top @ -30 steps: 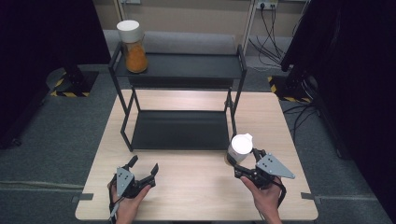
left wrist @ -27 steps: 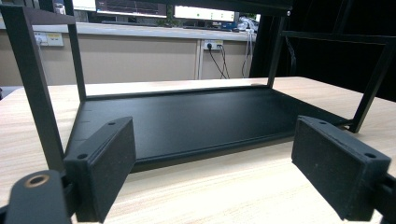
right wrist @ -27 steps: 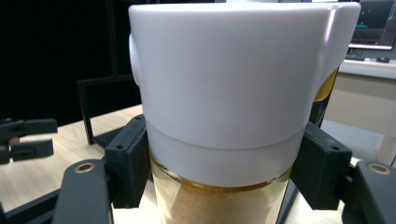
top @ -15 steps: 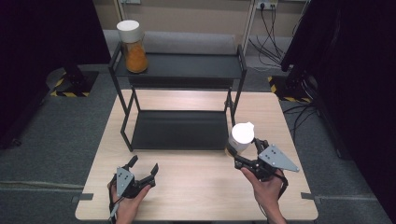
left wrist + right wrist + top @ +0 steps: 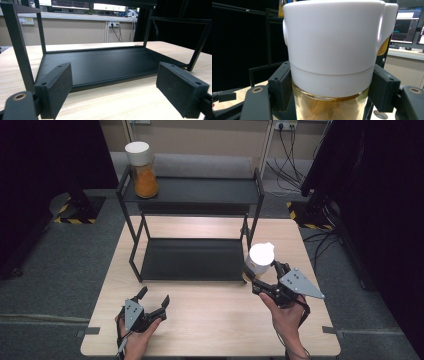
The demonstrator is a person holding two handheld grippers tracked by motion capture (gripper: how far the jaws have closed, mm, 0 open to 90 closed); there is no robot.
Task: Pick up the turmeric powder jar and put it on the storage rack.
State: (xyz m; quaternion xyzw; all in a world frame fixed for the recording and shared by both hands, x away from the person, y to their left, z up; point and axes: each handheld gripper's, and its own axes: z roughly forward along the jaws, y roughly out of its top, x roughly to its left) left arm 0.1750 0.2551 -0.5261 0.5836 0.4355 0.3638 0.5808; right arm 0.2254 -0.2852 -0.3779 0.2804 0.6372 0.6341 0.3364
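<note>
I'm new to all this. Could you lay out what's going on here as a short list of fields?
Setting: wooden table with a black two-tier rack
Right tongs: shut on a white-lidded jar, at the rack's right front corner
Jar contents: amber, seen through glass
Left tongs: open, holding nothing, facing the rack's lower shelf
Top shelf: a second jar with orange contents, left end
Lower shelf: bare
</note>
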